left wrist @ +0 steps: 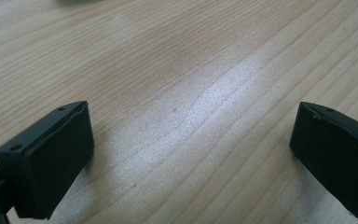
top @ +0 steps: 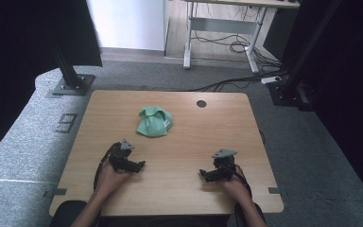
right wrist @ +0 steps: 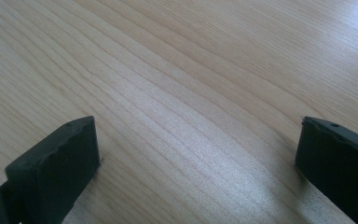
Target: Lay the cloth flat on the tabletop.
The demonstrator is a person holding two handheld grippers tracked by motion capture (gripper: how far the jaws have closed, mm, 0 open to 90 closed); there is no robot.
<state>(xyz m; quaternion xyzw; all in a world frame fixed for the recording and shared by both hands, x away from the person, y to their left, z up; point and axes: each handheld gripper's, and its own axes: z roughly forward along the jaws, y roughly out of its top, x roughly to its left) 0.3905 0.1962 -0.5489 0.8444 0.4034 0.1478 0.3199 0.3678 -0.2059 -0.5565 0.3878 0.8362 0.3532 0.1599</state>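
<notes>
A crumpled light-green cloth (top: pixel 154 121) lies on the wooden table (top: pixel 189 137), toward the far middle. My left gripper (top: pixel 140 165) rests low over the table near the front left, held by a hand, well short of the cloth. My right gripper (top: pixel 203 174) sits near the front right, also in a hand. In the left gripper view the gripper (left wrist: pixel 191 149) stands open, its jaws wide apart over bare wood. The right gripper view shows that gripper (right wrist: pixel 198 163) open the same way, with nothing between its jaws.
A round grommet hole (top: pixel 201 103) marks the table's far edge. Black frame posts on base plates (top: pixel 71 85) stand at the far left and far right. A white desk frame (top: pixel 222 33) with floor cables stands beyond, on grey carpet.
</notes>
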